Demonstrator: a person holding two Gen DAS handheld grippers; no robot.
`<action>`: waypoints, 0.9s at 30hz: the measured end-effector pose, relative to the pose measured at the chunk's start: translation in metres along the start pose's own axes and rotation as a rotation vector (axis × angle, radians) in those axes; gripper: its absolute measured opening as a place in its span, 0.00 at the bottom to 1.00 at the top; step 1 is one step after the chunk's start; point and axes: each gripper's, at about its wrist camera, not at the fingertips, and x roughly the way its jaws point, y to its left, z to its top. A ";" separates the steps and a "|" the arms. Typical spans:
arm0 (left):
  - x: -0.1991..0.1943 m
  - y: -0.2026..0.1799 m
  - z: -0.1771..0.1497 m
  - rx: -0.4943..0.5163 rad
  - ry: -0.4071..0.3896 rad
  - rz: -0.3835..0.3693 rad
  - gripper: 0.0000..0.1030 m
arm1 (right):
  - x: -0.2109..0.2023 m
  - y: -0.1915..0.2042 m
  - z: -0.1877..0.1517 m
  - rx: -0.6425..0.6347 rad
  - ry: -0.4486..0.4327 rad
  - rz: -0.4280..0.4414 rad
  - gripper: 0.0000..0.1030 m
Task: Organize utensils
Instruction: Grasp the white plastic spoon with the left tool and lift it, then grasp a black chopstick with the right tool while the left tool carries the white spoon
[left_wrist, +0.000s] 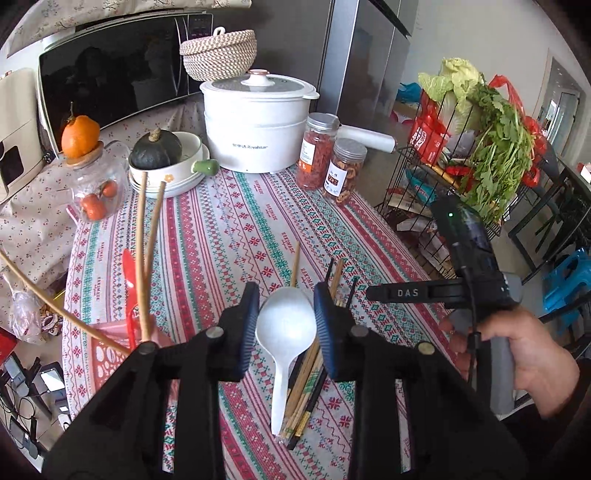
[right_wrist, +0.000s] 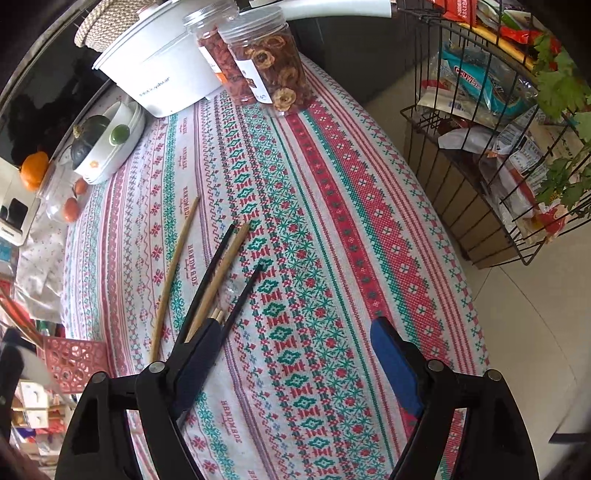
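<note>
At the far left of the left wrist view, a pink basket (left_wrist: 107, 354) sits at the worktop's edge with long wooden chopsticks (left_wrist: 142, 254) and a red utensil (left_wrist: 129, 295) standing in it. Behind it a microwave (left_wrist: 110, 74) backs a glass jar (left_wrist: 96, 184), a bowl with a dark squash (left_wrist: 159, 147) and a white cooker (left_wrist: 258, 122). The worktop (left_wrist: 229, 229) wears a red, green and white patterned cloth. The left tool (left_wrist: 286, 325) holds a white spoon (left_wrist: 284, 332) by its bowl, jaws narrow, above a loose bundle of chopsticks (left_wrist: 303, 387) lying on the cloth. Two snack jars (left_wrist: 332, 162) stand right of the cooker. The right tool (right_wrist: 295, 350) hangs with jaws fairly wide and nothing between them, its left finger over the chopstick ends. At the far right a wire rack (left_wrist: 461, 166) of greens and packets stands on a pale tiled floor (right_wrist: 517, 295).
</note>
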 end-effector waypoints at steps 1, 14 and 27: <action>-0.008 0.005 -0.003 -0.005 -0.010 -0.005 0.31 | 0.004 0.004 0.001 -0.001 0.003 0.006 0.62; -0.041 0.058 -0.038 -0.139 -0.019 -0.034 0.31 | 0.033 0.043 -0.001 -0.042 -0.048 -0.116 0.36; -0.061 0.061 -0.041 -0.140 -0.059 -0.069 0.31 | 0.037 0.066 -0.018 -0.199 -0.005 -0.222 0.14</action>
